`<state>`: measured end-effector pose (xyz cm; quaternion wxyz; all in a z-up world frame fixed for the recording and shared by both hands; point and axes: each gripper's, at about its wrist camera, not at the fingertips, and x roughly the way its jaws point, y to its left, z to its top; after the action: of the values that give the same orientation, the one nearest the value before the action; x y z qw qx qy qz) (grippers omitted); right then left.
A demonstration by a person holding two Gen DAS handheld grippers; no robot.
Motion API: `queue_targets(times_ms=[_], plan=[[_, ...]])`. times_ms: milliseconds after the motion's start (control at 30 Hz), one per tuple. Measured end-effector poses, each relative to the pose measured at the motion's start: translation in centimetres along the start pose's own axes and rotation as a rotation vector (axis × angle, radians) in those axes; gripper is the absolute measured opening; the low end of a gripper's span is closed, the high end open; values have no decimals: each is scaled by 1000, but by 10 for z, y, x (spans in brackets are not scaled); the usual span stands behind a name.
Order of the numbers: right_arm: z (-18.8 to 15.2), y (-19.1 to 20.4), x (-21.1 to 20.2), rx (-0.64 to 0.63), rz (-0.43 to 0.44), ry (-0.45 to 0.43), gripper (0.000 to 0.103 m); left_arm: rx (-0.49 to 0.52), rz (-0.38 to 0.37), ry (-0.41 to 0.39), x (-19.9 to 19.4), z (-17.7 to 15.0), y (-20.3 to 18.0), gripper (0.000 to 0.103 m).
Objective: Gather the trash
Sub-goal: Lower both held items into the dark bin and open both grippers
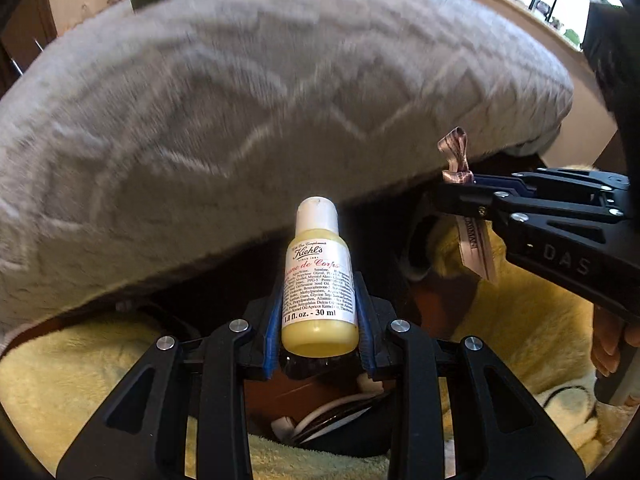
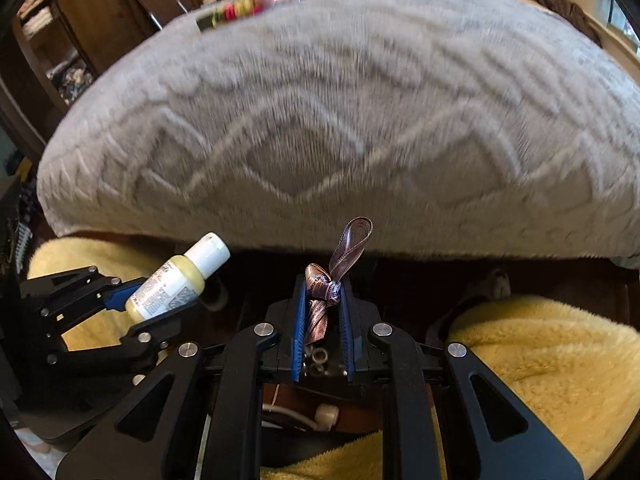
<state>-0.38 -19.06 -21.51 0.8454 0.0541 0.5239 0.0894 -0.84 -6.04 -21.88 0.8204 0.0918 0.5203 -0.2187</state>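
grey blanket [image 1: 260, 92] fills upper frame in both views, yellow fleece [image 2: 540, 360] below, dark gap between. left gripper [image 1: 319, 312] clamped on bottle [image 1: 319, 276], long axis along fingers, cap pointing away toward blanket edge. right gripper [image 2: 322, 312] pinched tight on ribbon [image 2: 328, 280], loop sticking up past tips. both hands loaded, side by side, tilted down. no bin in view; drop spot cannot tell.

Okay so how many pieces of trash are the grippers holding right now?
2. A small lotion bottle is clamped in the left gripper, and a knotted pinkish ribbon is pinched in the right gripper. More trash may lie out of view on the grey bedspread.
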Motion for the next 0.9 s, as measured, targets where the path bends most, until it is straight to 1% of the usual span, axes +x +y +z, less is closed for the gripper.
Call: queue_targets(times_ms=[100,300,433,567,633,767,800,833,900], plan=[[-3,0,16,3,6,36,17,-4,-12,40,21,-3,2,29],[-11,-3,47,23,4,103,17,-38,-29,105,49,-12,13,29],[-11,-6,61,35,3,131,17,-48,-36,122,60,-10,18,29],[-7,-2,65,37,1,139,17,-57,-45,135,70,-6,26,30],[-5,-1,67,37,-2,145,19,-53,-48,141,73,-5,28,30],[-2,-4,70,48,-16,154,20,-64,-51,153,75,-4,27,30],[-2,-6,71,55,-19,154,26,-66,-50,153,75,-4,28,30],[0,-8,72,60,-19,153,37,-67,-51,152,74,-4,29,30],[1,-10,70,72,-17,146,43,-69,-44,147,71,-2,30,30]])
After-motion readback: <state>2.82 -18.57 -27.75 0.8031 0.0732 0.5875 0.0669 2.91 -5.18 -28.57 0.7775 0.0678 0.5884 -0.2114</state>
